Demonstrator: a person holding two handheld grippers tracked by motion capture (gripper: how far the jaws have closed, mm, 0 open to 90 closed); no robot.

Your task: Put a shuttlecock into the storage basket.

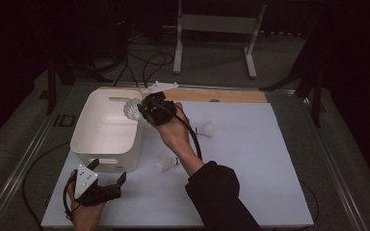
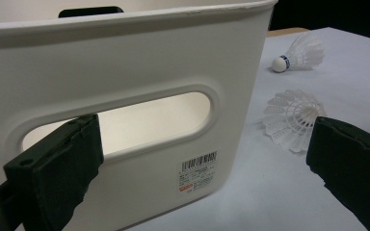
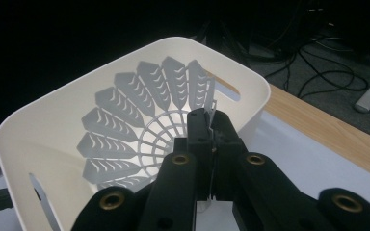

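My right gripper (image 1: 142,111) is shut on the skirt edge of a white plastic shuttlecock (image 1: 132,109) and holds it over the right rim of the white bin (image 1: 84,139). In the right gripper view the jaws pinch the shuttlecock's (image 3: 139,130) skirt, with the bin's (image 3: 38,125) inside behind it. My left gripper (image 1: 108,174) stands open at the bin's near wall; its left fingertip (image 2: 72,159) lies by the handle slot of the bin (image 2: 125,62). Two more shuttlecocks lie on the mat: one (image 1: 167,162) near the bin's corner, one (image 1: 204,129) farther right.
The bin stands on a white mat (image 1: 260,163) with a wooden strip (image 1: 231,95) along its far edge. Cables and a white stand's legs (image 1: 214,38) lie on the floor beyond the table. In the left gripper view both loose shuttlecocks (image 2: 291,118) (image 2: 301,54) lie right of the bin.
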